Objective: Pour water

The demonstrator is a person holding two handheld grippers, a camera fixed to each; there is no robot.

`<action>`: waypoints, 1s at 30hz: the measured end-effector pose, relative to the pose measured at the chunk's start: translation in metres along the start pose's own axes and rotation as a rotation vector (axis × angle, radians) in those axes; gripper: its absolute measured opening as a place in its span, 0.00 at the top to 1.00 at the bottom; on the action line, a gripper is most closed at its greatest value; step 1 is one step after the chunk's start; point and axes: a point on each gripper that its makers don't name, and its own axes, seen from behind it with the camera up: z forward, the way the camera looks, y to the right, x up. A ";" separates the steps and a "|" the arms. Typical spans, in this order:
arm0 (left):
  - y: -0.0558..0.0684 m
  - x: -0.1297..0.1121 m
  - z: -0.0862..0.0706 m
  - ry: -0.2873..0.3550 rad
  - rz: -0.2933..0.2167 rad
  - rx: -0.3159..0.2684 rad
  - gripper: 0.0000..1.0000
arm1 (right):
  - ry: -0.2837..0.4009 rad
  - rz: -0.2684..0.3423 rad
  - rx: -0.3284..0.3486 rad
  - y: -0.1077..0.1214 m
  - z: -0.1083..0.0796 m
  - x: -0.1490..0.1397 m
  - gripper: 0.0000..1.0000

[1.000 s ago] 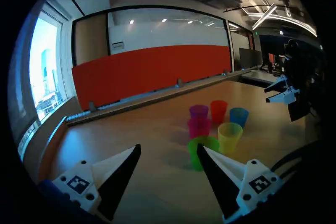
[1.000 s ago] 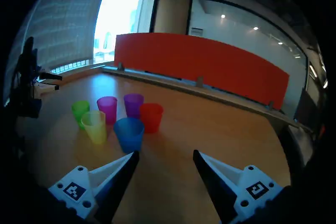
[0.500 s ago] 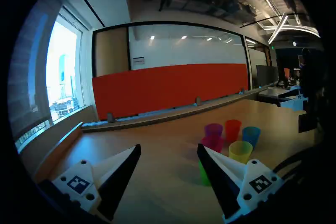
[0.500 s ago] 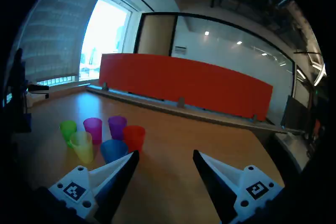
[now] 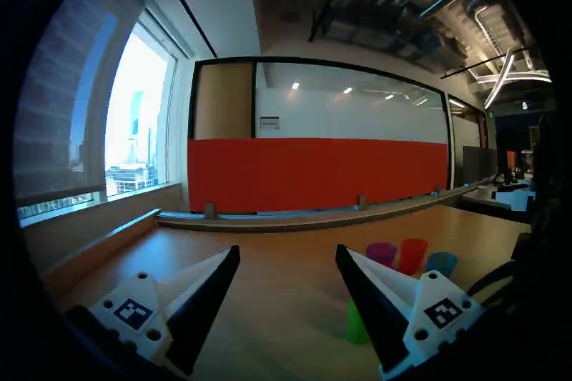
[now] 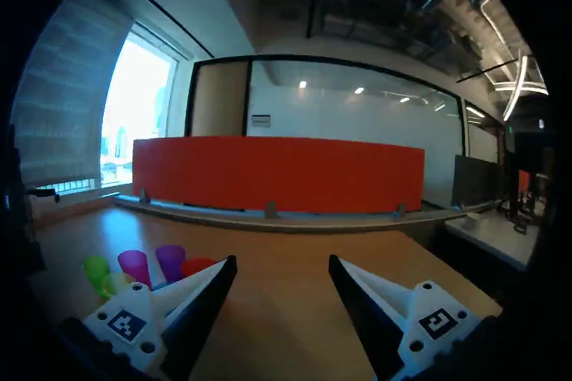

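Two empty grippers above a wooden worktop (image 5: 286,288), with coloured cups low in both views.

The left gripper (image 5: 287,248) has its jaws spread wide with nothing between them. A green cup (image 5: 355,322), purple cup (image 5: 381,252), red cup (image 5: 413,255) and blue cup (image 5: 442,263) cluster at its right finger. The right gripper (image 6: 282,259) also has its jaws apart and empty, and the cups sit near left by its left finger, including a magenta cup (image 6: 134,266) and a yellow cup (image 6: 114,283). A red partition (image 5: 314,174) lines the far edge.
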 end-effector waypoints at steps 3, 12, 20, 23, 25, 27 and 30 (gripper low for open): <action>0.003 0.000 0.004 0.007 -0.008 0.012 0.00 | 0.017 0.001 -0.019 0.001 0.000 0.002 0.00; 0.005 -0.006 0.014 0.019 0.002 0.055 0.00 | 0.048 -0.012 -0.084 0.006 0.001 0.000 0.00; 0.006 -0.013 0.016 0.045 0.025 0.109 0.00 | 0.035 -0.027 -0.104 0.006 0.009 -0.007 0.00; 0.005 -0.015 0.016 0.052 0.033 0.125 0.00 | 0.024 -0.029 -0.101 0.004 0.012 -0.010 0.00; 0.005 -0.019 0.017 0.052 0.037 0.125 0.00 | 0.018 -0.027 -0.104 0.004 0.013 -0.011 0.00; 0.005 -0.023 0.018 0.049 0.040 0.125 0.00 | 0.013 -0.023 -0.107 0.004 0.014 -0.012 0.00; 0.004 -0.030 0.021 0.042 0.041 0.125 0.00 | 0.005 -0.016 -0.109 0.004 0.014 -0.015 0.00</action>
